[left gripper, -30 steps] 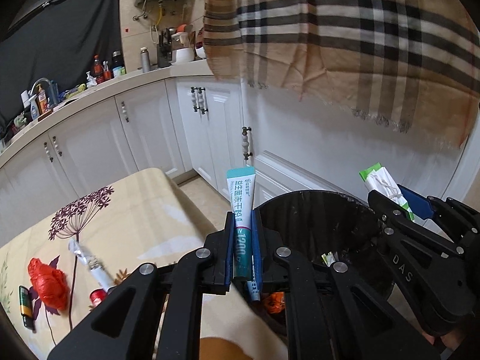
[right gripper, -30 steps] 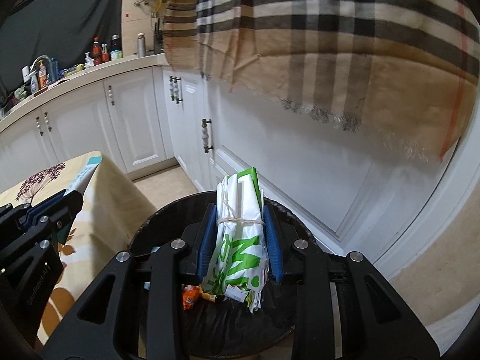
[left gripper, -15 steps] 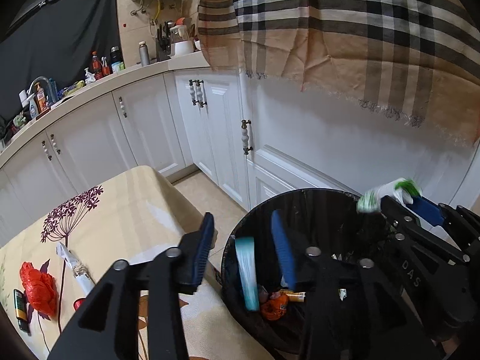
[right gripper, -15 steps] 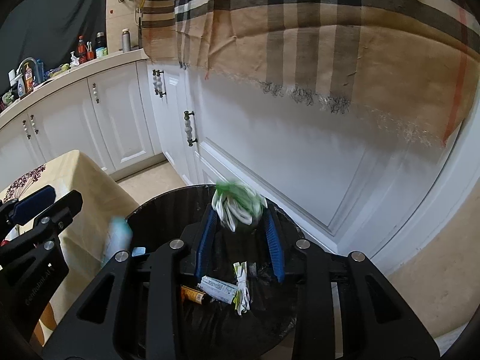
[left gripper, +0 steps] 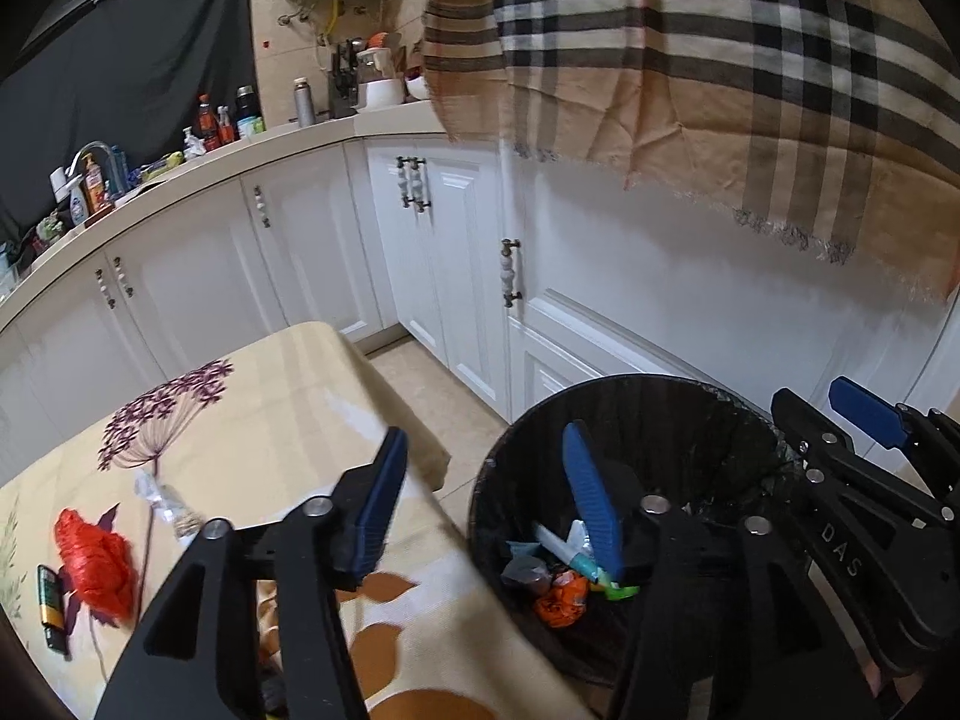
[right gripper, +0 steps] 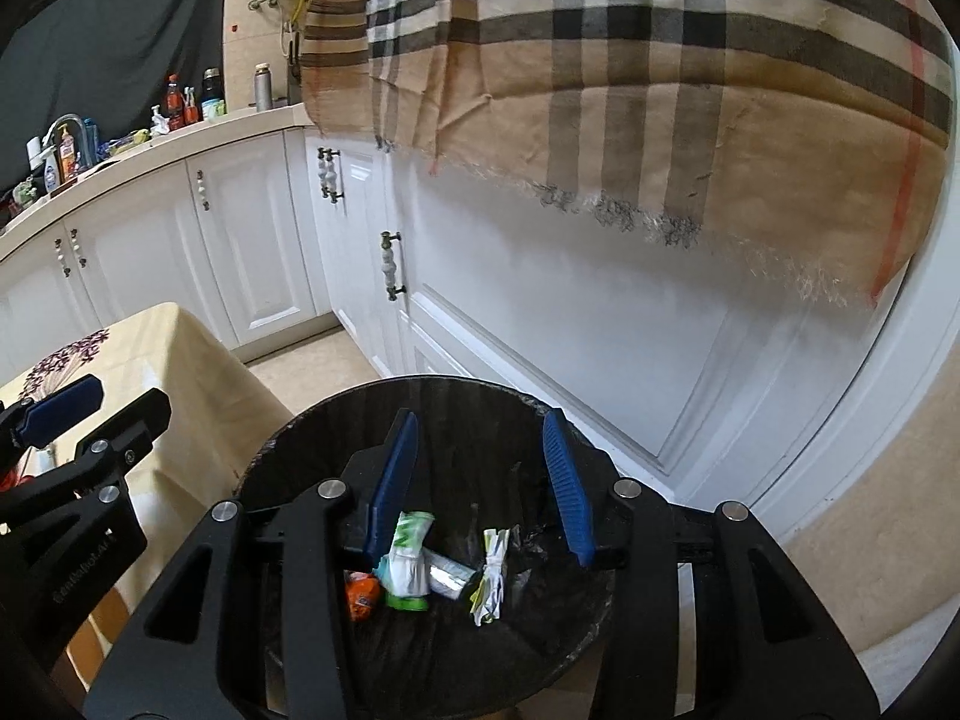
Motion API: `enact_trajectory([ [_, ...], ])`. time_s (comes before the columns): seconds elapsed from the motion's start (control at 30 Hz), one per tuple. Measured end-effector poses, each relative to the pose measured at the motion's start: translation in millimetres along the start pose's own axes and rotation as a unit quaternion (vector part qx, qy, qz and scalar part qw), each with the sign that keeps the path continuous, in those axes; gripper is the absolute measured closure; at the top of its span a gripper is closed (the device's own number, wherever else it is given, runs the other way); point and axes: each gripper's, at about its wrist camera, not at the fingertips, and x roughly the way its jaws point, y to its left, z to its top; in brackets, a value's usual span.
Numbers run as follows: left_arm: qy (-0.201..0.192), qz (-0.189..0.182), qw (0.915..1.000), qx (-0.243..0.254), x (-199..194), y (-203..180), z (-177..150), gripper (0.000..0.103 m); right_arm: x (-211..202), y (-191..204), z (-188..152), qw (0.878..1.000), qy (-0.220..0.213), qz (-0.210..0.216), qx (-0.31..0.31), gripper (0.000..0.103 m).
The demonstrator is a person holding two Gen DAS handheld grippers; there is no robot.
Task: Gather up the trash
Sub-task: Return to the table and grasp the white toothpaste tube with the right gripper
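The teal toothpaste tube (left gripper: 567, 552) and green-white plastic packet (right gripper: 408, 561) have been dropped into the round black trash bin (right gripper: 456, 387); the left gripper (left gripper: 489, 507) and right gripper (right gripper: 480, 483) are held spread apart, empty.

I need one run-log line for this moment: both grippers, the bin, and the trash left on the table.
left gripper: open | right gripper: open | black bin: holds wrappers | table: red bag, battery, clear wrapper
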Motion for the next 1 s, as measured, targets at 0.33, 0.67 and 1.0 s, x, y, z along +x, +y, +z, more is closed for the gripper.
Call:
enact_trajectory([
  [0.33, 0.001, 0.047, 0.9981, -0.040, -50.4, 61.5, -30.1, 0.032, -29.0, 46.3, -13.0, 0.997, 0.009, 0.067, -0.031, 0.060],
  [0.67, 0.023, 0.135, 0.9862, -0.093, -105.7, 144.6, -85.2, 0.028, -73.5, 123.1, -38.9, 0.983, 0.020, 0.155, -0.098, 0.060],
  [1.0, 0.050, 0.216, 0.9615, -0.162, -157.3, 222.4, -150.9, 0.028, -113.6, 199.2, -70.7, 0.960, 0.032, 0.217, -0.173, 0.060],
])
